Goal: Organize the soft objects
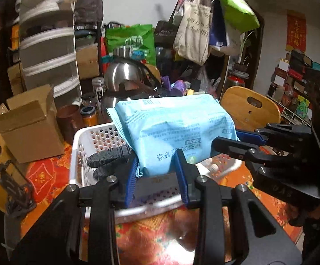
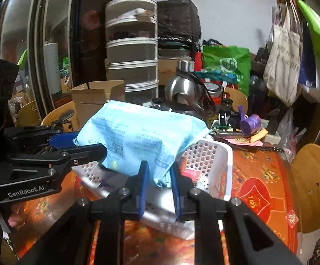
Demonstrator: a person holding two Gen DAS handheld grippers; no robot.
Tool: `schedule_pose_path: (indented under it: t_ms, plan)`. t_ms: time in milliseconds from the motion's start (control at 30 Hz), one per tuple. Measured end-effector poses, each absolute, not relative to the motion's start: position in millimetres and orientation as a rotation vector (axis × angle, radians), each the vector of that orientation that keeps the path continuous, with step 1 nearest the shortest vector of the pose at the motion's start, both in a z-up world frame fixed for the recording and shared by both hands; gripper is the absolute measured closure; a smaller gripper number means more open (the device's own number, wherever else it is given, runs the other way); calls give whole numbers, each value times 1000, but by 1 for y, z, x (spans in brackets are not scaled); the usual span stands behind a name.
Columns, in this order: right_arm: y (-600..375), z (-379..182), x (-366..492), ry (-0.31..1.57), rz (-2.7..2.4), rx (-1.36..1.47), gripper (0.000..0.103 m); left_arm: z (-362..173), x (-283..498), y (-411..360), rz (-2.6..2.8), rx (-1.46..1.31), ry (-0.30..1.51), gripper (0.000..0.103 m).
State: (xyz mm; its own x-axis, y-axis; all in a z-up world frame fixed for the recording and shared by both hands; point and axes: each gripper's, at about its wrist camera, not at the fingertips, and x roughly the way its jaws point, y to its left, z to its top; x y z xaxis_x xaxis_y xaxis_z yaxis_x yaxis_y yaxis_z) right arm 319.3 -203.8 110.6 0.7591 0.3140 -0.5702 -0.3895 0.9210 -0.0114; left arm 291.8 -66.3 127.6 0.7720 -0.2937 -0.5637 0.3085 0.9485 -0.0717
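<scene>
Softness rules how the light-blue pack (image 1: 173, 130) will handle: from the left wrist view it looks a light, squashy plastic-wrapped bundle, slick film over yielding filling, so it should sag between grips and could slip; the crimped end seams seem the surest holds; the left gripper (image 1: 157, 172) stands narrowed on the pack's near lower edge, blue pads pressing the film; the right gripper (image 1: 244, 141) comes in from 3 o'clock, pinching the pack's right seam; the pack hangs over the white basket (image 1: 82, 137), where a dark knitted item (image 1: 110, 156) already lies at 9 o'clock; a cardboard box (image 1: 30, 130) and a steel kettle (image 1: 124, 77) crowd 10 and 12 o'clock.

Right wrist view: right gripper (image 2: 159, 176) nearly closed on the pack's (image 2: 142, 137) bottom corner; left gripper (image 2: 80, 148) grips its 9 o'clock end; the basket (image 2: 224, 165) sits beneath; its perforated wall at 3 o'clock may catch the drooping corner; a purple roll (image 2: 251, 121) lies clear at 2 o'clock.
</scene>
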Motion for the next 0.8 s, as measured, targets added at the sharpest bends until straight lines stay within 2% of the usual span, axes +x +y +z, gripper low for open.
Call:
schedule_pose_path:
  t_ms: [100, 133, 167, 200, 233, 267, 300, 400, 800]
  plan:
    - [-206, 102, 337, 593, 368, -138, 84, 120, 323, -69, -319, 7, 644, 69]
    - [-206, 98, 342, 588, 360, -143, 81, 117, 334, -70, -310, 5, 653, 67]
    - [-208, 93, 348, 591, 344, -142, 74, 112, 342, -72, -296, 8, 663, 59]
    - [-210, 86, 352, 605, 329, -137, 58, 108, 348, -72, -282, 9, 672, 42]
    - [-214, 81, 355, 615, 324, -124, 48, 101, 356, -70, -239, 15, 684, 33]
    - [-217, 78, 355, 620, 311, -109, 30, 95, 360, -68, -214, 11, 699, 24]
    - [-222, 75, 354, 611, 285, -94, 22, 89, 363, -64, -213, -5, 715, 19]
    - [-227, 71, 353, 617, 276, -79, 15, 77, 366, -50, -211, -36, 724, 17]
    - [-218, 68, 345, 632, 309, -62, 15, 59, 347, -30, -187, -58, 745, 17]
